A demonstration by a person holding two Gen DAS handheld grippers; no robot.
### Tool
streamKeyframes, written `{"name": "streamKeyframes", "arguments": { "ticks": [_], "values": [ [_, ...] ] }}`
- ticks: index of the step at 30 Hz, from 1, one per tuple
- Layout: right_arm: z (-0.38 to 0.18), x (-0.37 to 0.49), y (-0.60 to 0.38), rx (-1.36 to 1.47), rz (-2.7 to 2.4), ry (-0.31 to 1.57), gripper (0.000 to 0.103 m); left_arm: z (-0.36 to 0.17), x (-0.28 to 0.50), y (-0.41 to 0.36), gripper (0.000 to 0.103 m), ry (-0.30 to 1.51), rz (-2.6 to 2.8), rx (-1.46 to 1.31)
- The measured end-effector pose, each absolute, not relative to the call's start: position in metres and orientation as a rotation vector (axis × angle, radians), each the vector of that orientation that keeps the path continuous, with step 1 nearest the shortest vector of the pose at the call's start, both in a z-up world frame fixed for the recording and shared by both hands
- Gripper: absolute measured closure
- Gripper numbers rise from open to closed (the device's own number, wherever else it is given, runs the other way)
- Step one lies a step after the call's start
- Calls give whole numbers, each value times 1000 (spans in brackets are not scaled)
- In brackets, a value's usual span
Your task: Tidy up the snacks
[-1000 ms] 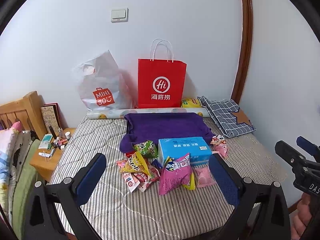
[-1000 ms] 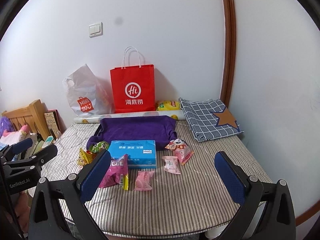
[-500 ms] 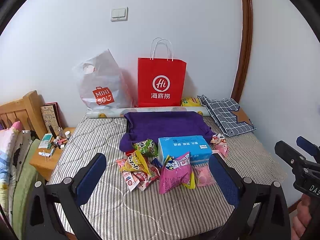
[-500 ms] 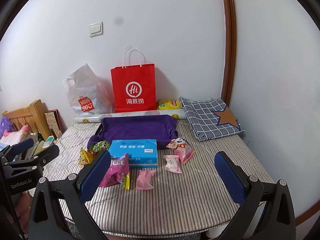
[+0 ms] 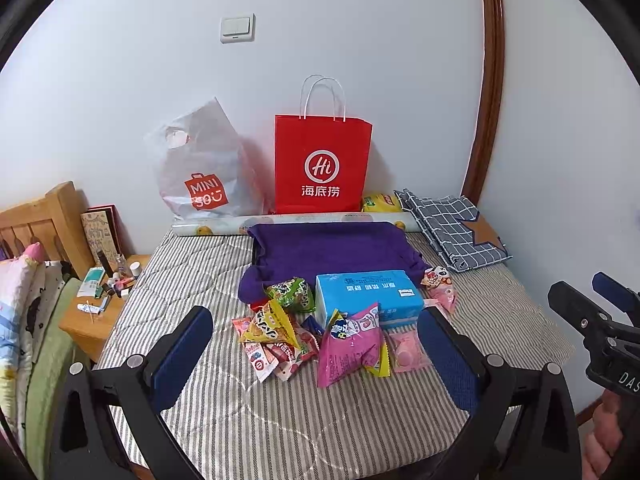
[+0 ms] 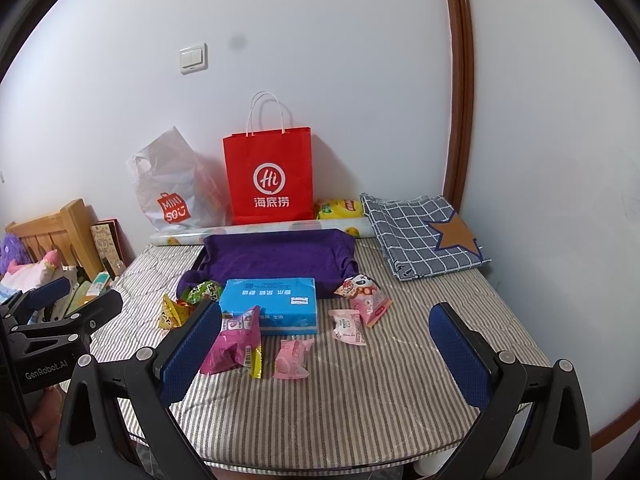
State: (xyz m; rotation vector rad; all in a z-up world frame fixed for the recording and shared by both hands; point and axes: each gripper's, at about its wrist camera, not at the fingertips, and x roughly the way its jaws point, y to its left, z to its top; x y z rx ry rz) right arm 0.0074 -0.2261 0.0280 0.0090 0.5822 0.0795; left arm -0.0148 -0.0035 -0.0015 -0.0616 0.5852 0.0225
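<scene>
Snack packs lie in a loose pile on the striped bed [image 5: 280,420] around a blue box [image 5: 368,294] [image 6: 270,306]. A magenta pack [image 5: 350,344] [image 6: 234,340], a pink round-sweet pack [image 5: 406,354] [image 6: 292,358], a yellow pack [image 5: 268,322] and a green pack [image 5: 290,294] lie in front and left of the box. A pink panda pack [image 6: 366,296] and a small pink packet [image 6: 348,326] lie to its right. My left gripper [image 5: 314,316] is open and empty, short of the pile. My right gripper [image 6: 326,312] is open and empty too.
A purple cloth [image 5: 332,248] covers a tray behind the box. A red paper bag [image 5: 322,168] and a white plastic bag [image 5: 204,172] stand against the wall. A checked cloth [image 5: 452,228] lies at the back right. A cluttered nightstand [image 5: 96,312] is on the left.
Both views have shifted only slightly. No snack has moved and both grippers have stayed open.
</scene>
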Motion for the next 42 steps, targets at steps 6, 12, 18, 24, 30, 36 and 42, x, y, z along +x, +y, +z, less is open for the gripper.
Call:
{"name": "streamKeyframes", "arguments": {
  "ticks": [6, 12, 18, 24, 30, 36, 42],
  "values": [
    [28, 7, -227, 9, 79, 581, 0, -1, -14, -3, 0, 585, 25, -59],
    [28, 7, -225, 11, 80, 581, 0, -1, -14, -4, 0, 586, 26, -58],
    [29, 8, -224, 12, 80, 582, 0, -3, -13, -4, 0, 593, 24, -56],
    [28, 8, -222, 13, 90, 579, 0, -5, -9, -3, 0, 603, 29, -51],
    [20, 14, -222, 9, 126, 588, 0, -12, 0, -1, 0, 625, 38, -41],
    [-4, 32, -229, -6, 123, 653, 0, -35, 19, 11, 0, 702, 80, -48],
    [-47, 55, -243, -34, 77, 751, 0, -69, 38, 28, 0, 759, 132, -34]
  ]
}}
